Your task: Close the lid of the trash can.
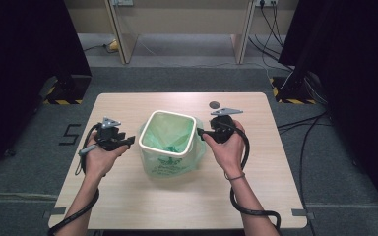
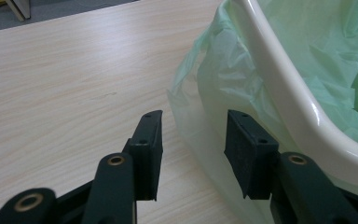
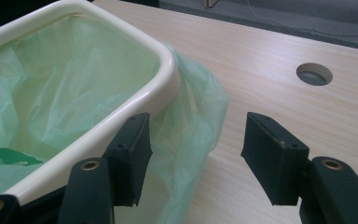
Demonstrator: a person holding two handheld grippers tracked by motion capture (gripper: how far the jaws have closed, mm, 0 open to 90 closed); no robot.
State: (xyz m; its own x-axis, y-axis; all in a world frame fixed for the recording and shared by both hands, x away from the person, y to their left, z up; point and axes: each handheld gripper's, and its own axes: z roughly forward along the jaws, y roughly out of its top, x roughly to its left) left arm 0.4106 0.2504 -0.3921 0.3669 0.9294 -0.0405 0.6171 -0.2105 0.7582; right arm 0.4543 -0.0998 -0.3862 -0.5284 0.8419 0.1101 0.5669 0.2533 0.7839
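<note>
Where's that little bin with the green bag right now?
In the high view the bin stands mid-table, between the left tongs and the right tongs, its green bag draped outside.

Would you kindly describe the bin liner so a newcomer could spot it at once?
On the wooden table, between the two grippers, stands a cream bin. The pale green liner fills it and folds out over its rim; nothing else there is translucent green plastic.
</note>
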